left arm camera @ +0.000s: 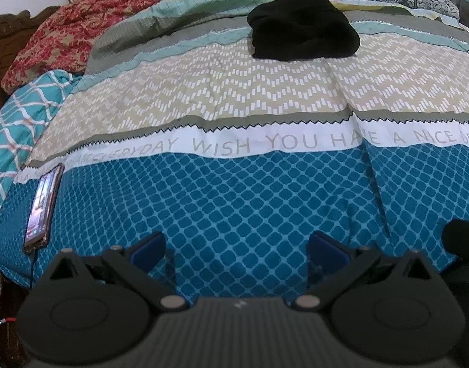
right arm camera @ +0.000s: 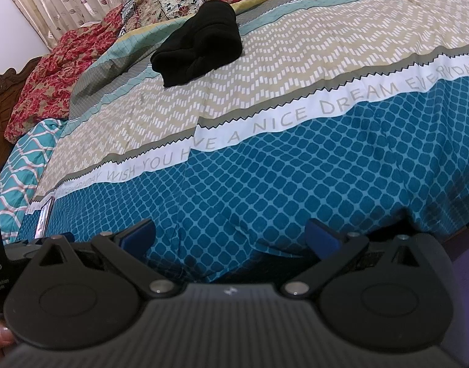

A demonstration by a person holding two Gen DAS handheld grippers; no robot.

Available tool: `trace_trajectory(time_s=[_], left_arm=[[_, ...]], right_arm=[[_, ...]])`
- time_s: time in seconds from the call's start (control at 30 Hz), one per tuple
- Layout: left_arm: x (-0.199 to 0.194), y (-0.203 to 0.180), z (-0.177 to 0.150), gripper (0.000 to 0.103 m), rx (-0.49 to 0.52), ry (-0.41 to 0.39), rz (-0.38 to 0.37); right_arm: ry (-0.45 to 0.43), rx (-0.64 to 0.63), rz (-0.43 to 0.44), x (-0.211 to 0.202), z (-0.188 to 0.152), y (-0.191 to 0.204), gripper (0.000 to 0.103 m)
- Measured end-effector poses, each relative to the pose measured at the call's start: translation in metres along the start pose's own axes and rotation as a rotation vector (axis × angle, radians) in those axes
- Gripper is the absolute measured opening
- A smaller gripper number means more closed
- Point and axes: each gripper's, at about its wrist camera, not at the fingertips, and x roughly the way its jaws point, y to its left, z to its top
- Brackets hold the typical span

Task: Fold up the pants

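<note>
Far up the bed (left arm camera: 265,202), on the beige zigzag band of the quilt, well apart from both tools: black pants (left arm camera: 301,27), already bunched into a compact thick bundle. Soft, limp knit by the look, light, no stiffness to hold a crease; likely to sag and slide over itself when lifted. Best taken at a firm doubled edge, waistband or hem corners, one corner per tool, though neither edge told apart in the dark heap. Left tongs (left arm camera: 236,247) spread wide over the blue diamond band, holding nothing. Right tongs (right arm camera: 231,234) equally wide, nothing between the pads. Phone (left arm camera: 41,205) lying near the left edge.
</note>
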Motion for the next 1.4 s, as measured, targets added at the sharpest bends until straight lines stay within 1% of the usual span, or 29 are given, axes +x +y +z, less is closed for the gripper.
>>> trace_trajectory(time_s=[0.07, 0.2, 0.27, 0.8, 1.4], left_arm=[[-0.0015, -0.0008, 0.0006, 0.103, 0.011, -0.013, 0.006], [-0.0033, -0.0058, 0.0011, 0.103, 0.050, -0.031, 0.042], [-0.0033, -0.0064, 0.0010, 0.103, 0.060, -0.035, 0.040], [0.0024, 0.0026, 0.0026, 0.103, 0.030, 0.004, 0.029], [0.0038, 0.0033, 0.0029, 0.103, 0.029, 0.011, 0.031]], right_arm=[[0.001, 0.002, 0.000, -0.0003, -0.0003, -0.0002, 0.103], [0.000, 0.001, 0.000, -0.0002, -0.0004, 0.0000, 0.103], [0.000, 0.002, -0.001, -0.0001, -0.0004, 0.0001, 0.103], [0.001, 0.003, -0.001, 0.0006, -0.0004, 0.0000, 0.103], [0.002, 0.004, -0.002, 0.0013, -0.0003, -0.0006, 0.103]])
